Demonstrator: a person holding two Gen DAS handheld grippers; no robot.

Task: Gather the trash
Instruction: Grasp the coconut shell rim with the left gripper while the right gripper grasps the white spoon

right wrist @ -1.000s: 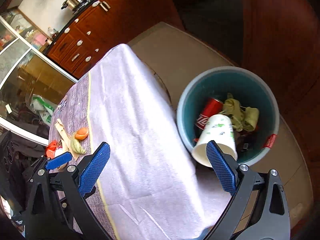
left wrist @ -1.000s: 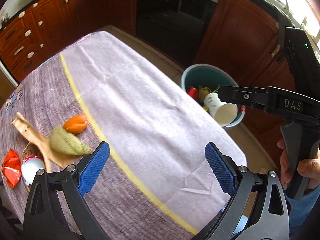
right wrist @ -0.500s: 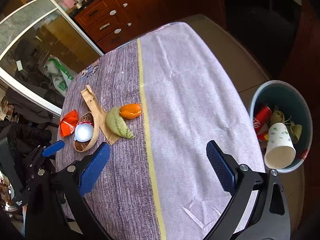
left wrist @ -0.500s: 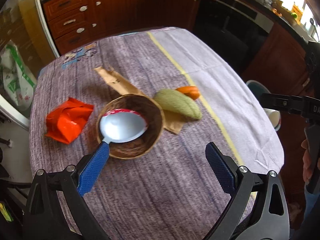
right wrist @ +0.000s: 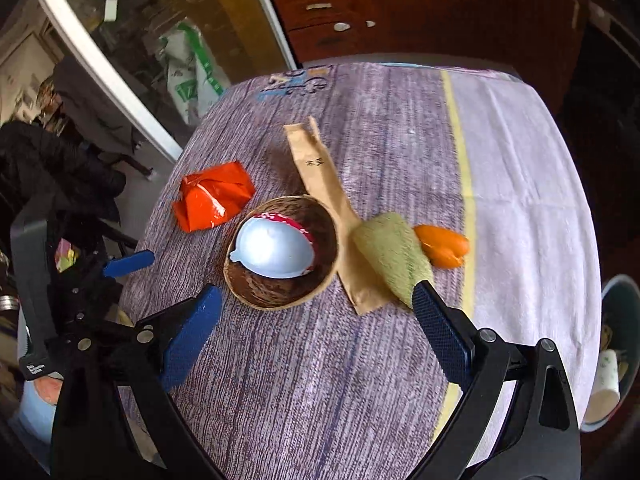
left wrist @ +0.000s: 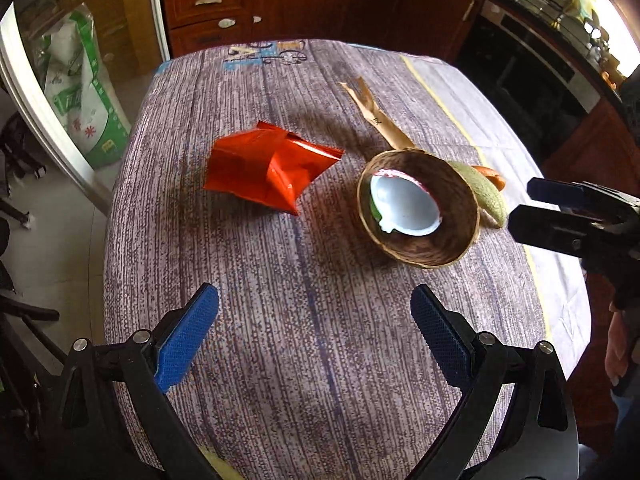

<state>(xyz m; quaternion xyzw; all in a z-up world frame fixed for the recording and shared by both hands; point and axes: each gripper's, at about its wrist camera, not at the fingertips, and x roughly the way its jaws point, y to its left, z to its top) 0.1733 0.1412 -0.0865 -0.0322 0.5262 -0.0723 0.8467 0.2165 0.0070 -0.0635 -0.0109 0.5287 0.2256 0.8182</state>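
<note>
Crumpled red foil wrapper (left wrist: 272, 170) flat on surface (left wrist: 280, 320). Just right: brown coconut-shell bowl (left wrist: 420, 240) tilted, white lid (left wrist: 404, 210) inside. Behind it: tan paper sleeve (right wrist: 320, 176), green rind (right wrist: 394, 256), orange peel (right wrist: 442, 246) touching.

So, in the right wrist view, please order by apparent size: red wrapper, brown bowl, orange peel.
1. brown bowl
2. red wrapper, farther from the camera, so perhaps comparable
3. orange peel, clearly smallest
</note>
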